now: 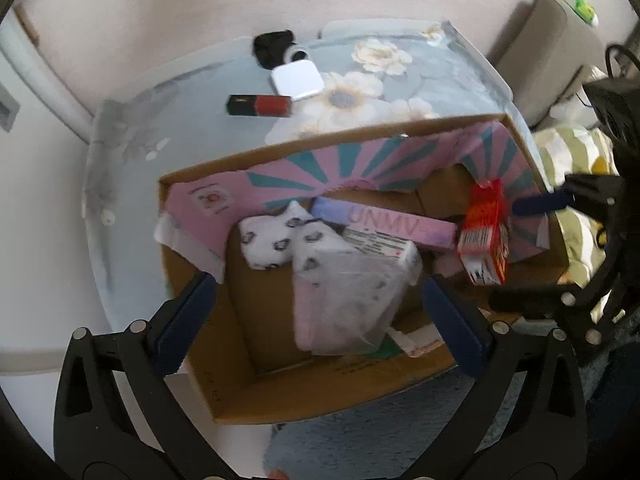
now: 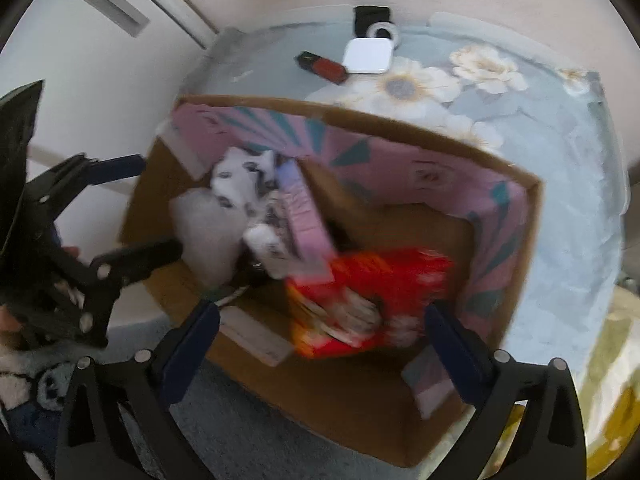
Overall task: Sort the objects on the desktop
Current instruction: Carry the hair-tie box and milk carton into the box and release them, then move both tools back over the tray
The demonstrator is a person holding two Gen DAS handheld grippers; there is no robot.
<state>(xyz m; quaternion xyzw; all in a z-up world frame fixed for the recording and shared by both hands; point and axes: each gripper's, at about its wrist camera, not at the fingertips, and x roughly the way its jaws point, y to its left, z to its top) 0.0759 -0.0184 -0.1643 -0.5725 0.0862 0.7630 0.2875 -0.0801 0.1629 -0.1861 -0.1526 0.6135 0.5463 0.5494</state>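
Over the cardboard box (image 1: 304, 396), left gripper (image 1: 320, 308) wide open, nothing held, clear bag (image 1: 344, 304) lying loose below between the fingers. Beside it, white spotted socks (image 1: 268, 242), then pink box (image 1: 400, 226). Farther right, right gripper (image 2: 320, 340) wide open too, red box (image 2: 372, 300) loose underneath. Back on the table (image 1: 132, 208), lipstick (image 1: 260, 105) and white pad (image 1: 298, 79).

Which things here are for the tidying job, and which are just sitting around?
For the job:
cardboard box
red carton
bagged socks
pink UNMV box
red lipstick
white square case
black-and-white gadget

Just around:
flowery tablecloth
beige chair
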